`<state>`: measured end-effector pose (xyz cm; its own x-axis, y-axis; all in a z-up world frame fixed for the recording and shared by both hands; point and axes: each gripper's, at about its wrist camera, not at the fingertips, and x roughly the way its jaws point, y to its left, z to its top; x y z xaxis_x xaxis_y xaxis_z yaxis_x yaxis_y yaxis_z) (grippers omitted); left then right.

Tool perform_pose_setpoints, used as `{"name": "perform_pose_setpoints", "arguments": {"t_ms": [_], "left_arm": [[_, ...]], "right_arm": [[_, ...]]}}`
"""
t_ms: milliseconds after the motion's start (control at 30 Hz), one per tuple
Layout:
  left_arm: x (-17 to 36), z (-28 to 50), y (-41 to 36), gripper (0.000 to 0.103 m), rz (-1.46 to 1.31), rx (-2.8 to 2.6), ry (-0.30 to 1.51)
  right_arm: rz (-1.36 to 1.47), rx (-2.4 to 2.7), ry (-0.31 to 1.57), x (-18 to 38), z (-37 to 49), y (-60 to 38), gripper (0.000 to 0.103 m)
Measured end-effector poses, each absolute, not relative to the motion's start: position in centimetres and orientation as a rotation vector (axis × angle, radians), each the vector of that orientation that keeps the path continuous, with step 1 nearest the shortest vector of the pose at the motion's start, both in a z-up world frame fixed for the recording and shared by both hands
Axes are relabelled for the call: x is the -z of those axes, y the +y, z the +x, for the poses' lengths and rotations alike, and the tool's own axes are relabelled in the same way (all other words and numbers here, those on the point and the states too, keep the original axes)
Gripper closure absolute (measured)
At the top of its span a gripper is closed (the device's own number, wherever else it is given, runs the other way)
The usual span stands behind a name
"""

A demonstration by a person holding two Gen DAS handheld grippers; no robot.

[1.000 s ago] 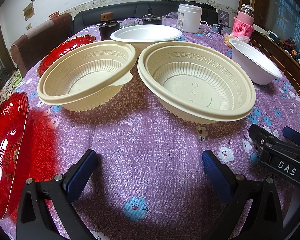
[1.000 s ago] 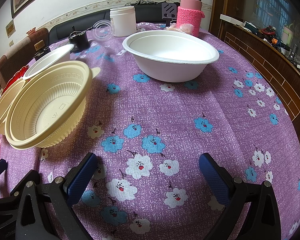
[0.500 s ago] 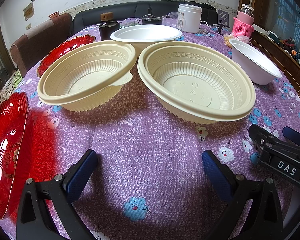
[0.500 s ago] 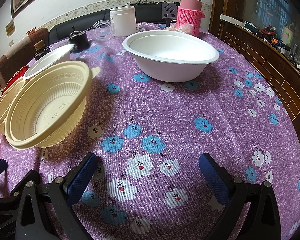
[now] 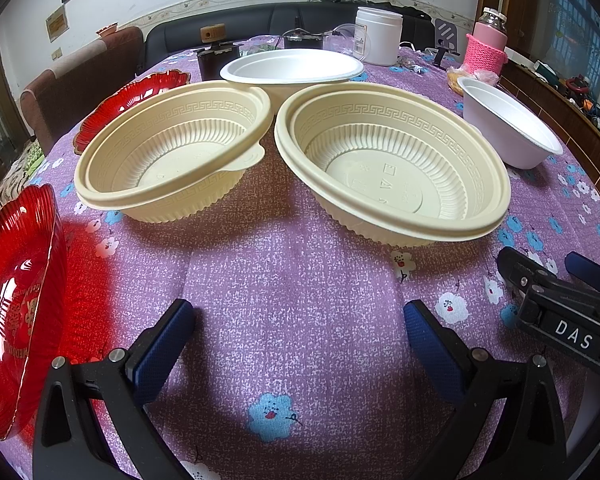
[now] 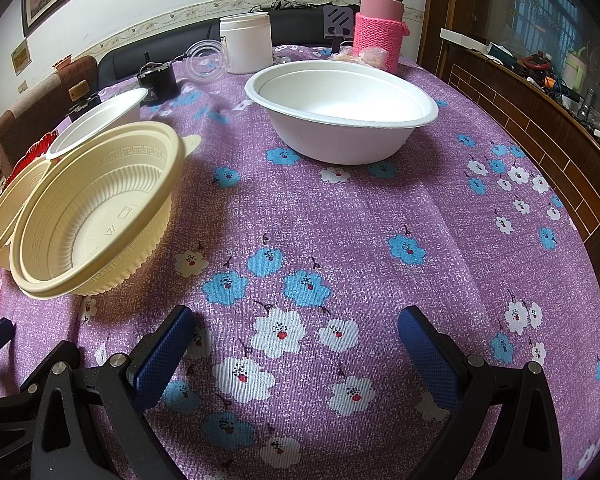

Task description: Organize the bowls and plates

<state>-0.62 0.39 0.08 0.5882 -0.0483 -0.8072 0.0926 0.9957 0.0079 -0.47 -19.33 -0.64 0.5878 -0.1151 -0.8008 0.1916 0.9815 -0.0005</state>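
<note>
Two cream ribbed bowls stand side by side on the purple cloth: one at left (image 5: 172, 160), one at right (image 5: 396, 164), the right one also in the right wrist view (image 6: 96, 216). Behind them sits a white bowl (image 5: 292, 70). Another white bowl (image 6: 340, 112) stands further right (image 5: 508, 132). A red plate (image 5: 16, 304) lies at the near left, a second red plate (image 5: 128, 100) further back. My left gripper (image 5: 298, 320) is open and empty, short of the cream bowls. My right gripper (image 6: 294, 328) is open and empty over the cloth, and shows at the left wrist view's right edge (image 5: 556, 280).
At the table's far side stand a white jar (image 6: 246, 44), a pink-sleeved flask (image 6: 380, 28), a clear lid (image 6: 206, 60) and small dark items (image 6: 158, 80). A dark sofa and brown chair (image 5: 72, 88) lie behind. A wooden sideboard (image 6: 540, 120) runs along the right.
</note>
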Motion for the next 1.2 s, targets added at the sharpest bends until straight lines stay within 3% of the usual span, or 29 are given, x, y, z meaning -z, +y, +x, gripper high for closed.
{"name": "perform_pose_setpoints", "arguments": {"t_ms": [867,1200], "left_arm": [[-0.4,-3.1,0.2,0.000,0.045,0.145,0.996],[-9.0,-14.1,4.7,0.001,-0.027,0.366,0.755]], "right_arm": [[0.090,0.146,0.988,0.5,-1.4,-19.3,0.001],[0.078,0.128,0.994,0.4,-4.2,-18.6,0.002]]}}
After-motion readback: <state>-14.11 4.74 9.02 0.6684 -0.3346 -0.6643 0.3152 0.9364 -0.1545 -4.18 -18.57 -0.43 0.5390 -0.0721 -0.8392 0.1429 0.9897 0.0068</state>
